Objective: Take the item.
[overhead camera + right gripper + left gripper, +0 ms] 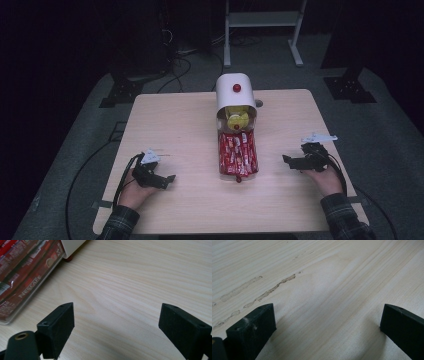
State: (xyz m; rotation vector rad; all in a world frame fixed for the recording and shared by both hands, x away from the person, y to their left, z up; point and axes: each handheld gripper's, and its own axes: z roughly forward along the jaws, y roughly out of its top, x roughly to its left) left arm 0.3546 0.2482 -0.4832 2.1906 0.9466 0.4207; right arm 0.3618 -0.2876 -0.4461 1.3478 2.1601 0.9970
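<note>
A white dispenser (pixel 235 92) with a red knob (pixel 236 88) stands at the table's middle back, yellow packets (pixel 237 118) showing in its mouth. A clear tray (pixel 238 155) of red Nescafe sachets (pixel 23 272) reaches forward from it. My left gripper (pixel 167 180) rests on the table at the front left, open, bare wood between its jaws (pixel 327 322). My right gripper (pixel 289 161) lies at the front right, open and pointing toward the tray, its jaws wide apart over bare wood (pixel 116 320). Both are held by hands in plaid sleeves.
The light wooden table (pixel 190 120) has pale scuff marks (pixel 272 288) on its surface near the left gripper. Cables trail off the table's left and right edges. Behind the table stand a white frame (pixel 262 30) and dark stands on a grey floor.
</note>
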